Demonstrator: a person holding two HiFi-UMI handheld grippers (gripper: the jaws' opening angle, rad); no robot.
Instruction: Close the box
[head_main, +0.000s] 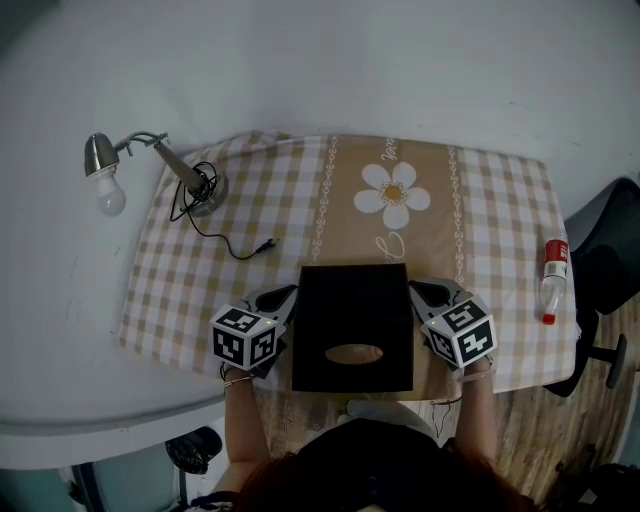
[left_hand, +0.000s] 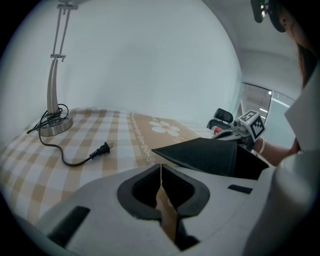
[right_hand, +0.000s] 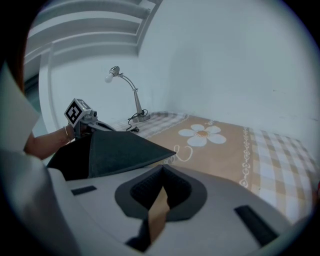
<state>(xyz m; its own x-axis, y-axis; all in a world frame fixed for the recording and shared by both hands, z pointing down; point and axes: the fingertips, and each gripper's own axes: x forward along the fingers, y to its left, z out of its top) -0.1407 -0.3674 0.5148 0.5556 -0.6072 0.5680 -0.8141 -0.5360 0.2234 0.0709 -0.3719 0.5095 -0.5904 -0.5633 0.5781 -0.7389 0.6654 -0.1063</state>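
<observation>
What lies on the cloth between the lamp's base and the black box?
A black cord ending in a loose plug, on otherwise bare checked cloth; the head view shows it.

Head view: from above the person, facing steeply down on the whole cloth (head_main: 200, 290). Left and right gripper views: low, close beside the box (head_main: 352, 310), facing the wall (left_hand: 150, 60). All three share box, lamp (head_main: 183, 170) and flower print (head_main: 392, 195).

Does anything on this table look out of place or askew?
A bottle lies on its side near the right edge of the tablecloth. The plug of the lamp lies loose on the cloth, connected to nothing. One flap of the black box stands angled up, not flat. Nothing looks spilled or damaged.
</observation>
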